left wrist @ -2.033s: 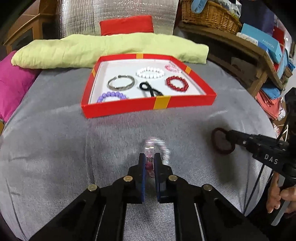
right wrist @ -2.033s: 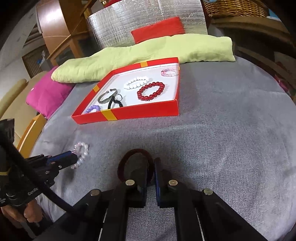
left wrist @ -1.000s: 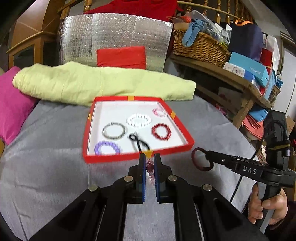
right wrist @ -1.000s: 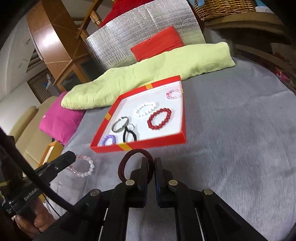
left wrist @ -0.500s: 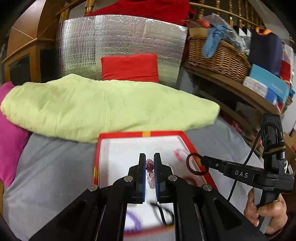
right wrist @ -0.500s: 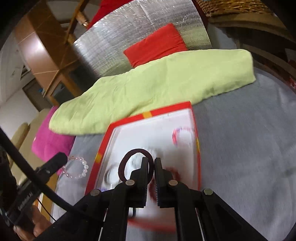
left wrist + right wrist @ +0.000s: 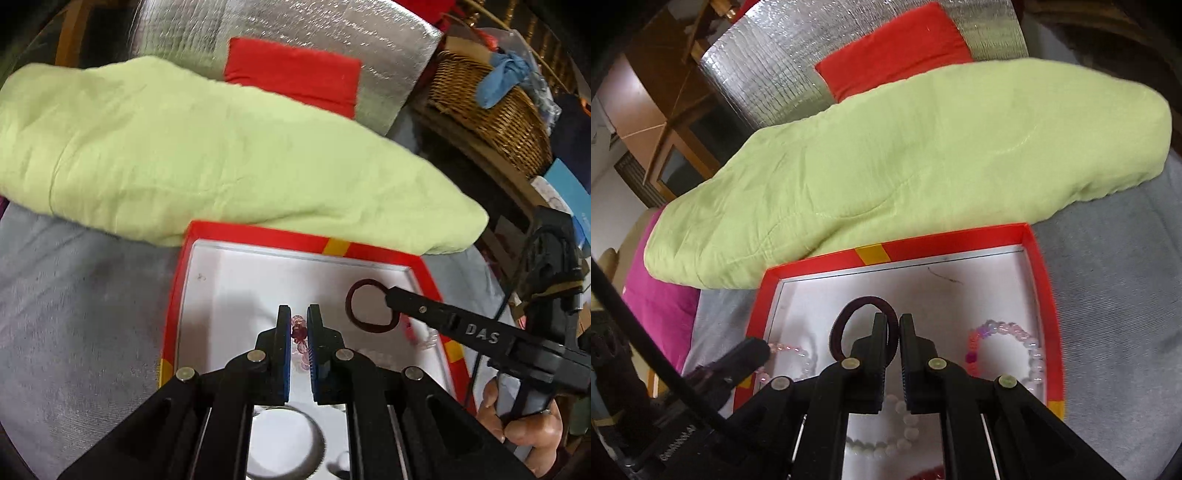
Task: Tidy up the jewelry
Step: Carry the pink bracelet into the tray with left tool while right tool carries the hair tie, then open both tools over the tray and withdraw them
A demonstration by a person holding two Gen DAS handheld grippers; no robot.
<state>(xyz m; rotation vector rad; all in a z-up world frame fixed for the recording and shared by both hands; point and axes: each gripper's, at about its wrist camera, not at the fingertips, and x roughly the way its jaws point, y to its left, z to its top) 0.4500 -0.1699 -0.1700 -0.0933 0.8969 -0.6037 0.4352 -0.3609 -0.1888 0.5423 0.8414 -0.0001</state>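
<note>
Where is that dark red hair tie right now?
The hair tie is pinched in the right gripper, held above the white floor of the red tray, near its far end, with a pink bead bracelet to its right.

The tray sits on the bedcover, its far edge just before the pillow. A cushion lies behind the pillow. In the tray, a bead bracelet lies at the right, and another bracelet lies nearer the cameras.
</note>
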